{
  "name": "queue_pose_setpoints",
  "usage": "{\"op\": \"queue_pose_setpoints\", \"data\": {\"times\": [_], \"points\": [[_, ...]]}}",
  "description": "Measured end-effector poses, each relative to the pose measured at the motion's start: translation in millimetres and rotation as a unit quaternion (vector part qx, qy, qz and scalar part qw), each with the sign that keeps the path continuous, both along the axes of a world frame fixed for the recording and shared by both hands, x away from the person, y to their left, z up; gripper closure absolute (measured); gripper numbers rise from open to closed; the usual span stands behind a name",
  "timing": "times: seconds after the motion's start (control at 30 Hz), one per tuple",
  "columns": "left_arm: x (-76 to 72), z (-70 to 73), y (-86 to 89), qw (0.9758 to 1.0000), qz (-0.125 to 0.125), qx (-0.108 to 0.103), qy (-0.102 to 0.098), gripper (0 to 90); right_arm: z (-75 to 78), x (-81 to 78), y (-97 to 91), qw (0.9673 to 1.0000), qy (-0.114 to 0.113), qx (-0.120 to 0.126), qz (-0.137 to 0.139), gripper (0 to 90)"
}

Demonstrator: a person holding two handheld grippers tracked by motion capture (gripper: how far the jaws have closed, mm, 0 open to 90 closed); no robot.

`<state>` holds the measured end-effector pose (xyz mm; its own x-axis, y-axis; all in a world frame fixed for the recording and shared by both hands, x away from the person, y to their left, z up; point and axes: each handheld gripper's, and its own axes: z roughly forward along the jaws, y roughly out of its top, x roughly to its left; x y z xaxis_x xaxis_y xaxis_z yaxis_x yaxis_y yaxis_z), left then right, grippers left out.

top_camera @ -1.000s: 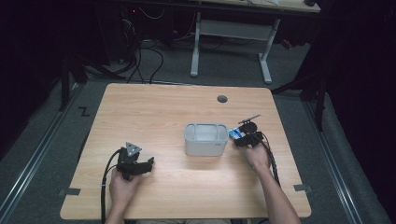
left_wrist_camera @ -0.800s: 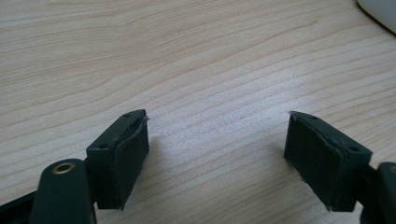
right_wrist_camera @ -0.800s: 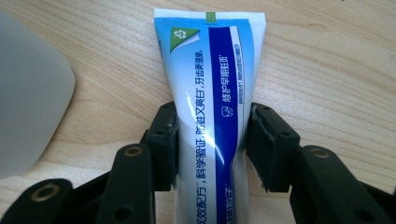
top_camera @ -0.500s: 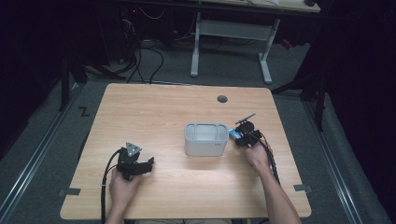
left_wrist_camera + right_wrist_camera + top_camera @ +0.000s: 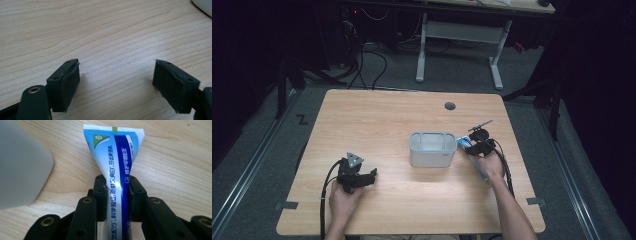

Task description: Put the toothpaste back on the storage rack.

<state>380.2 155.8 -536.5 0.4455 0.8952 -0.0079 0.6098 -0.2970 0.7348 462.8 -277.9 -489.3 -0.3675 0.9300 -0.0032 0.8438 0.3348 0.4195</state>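
1. Toothpaste tube (image 5: 117,170), blue and white, lies along the right gripper's own line in the right gripper view: its flat crimped end points away from the camera, and its body runs back between the two black jaws. In the high view the tube (image 5: 463,142) shows as a small blue-white patch just beside the right wall of the bin, its crimped end toward that wall.
2. Going left to right on the tabletop (image 5: 387,120): the left gripper (image 5: 371,175) rests low near the front-left, its jaws spread wide with only bare wood between them, as the left gripper view (image 5: 116,82) shows. It sits where it was a second ago.
3. The grey bin (image 5: 432,157) stands at mid-table, upright and rectangular; its inside looks pale, and I cannot tell whether anything lies in it. It has not shifted.
4. The right gripper (image 5: 116,195) has just been closing its jaws, which now pinch the tube's body from both sides. In the high view the right gripper (image 5: 470,145) has crept slightly toward the bin since the earlier frames.
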Motion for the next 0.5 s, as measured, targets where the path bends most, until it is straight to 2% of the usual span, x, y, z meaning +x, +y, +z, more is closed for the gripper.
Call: {"op": "queue_pose_setpoints", "data": {"times": [0.1, 0.13, 0.27, 0.5], "points": [[0.0, 0.0, 0.0, 1.0, 0.0, 0.0, 0.0, 22.1, 2.0, -1.4, 0.4, 0.9999, 0.001, 0.011, 0.007, 72.9], [0.0, 0.0, -0.1, 1.0, 0.0, -0.001, 0.0, 22.1, 4.2, -2.7, 0.4, 0.9996, 0.001, 0.026, 0.007, 72.9], [0.1, 0.0, 0.2, 1.0, -0.001, -0.001, 0.0, 22.1, 7.3, -3.8, -0.4, 0.9991, -0.002, 0.042, 0.009, 73.0], [0.1, 0.0, 0.2, 1.0, 0.0, -0.001, 0.001, 22.1, 16.0, -7.6, -4.1, 0.9981, -0.015, 0.057, 0.013, 73.2]]}}
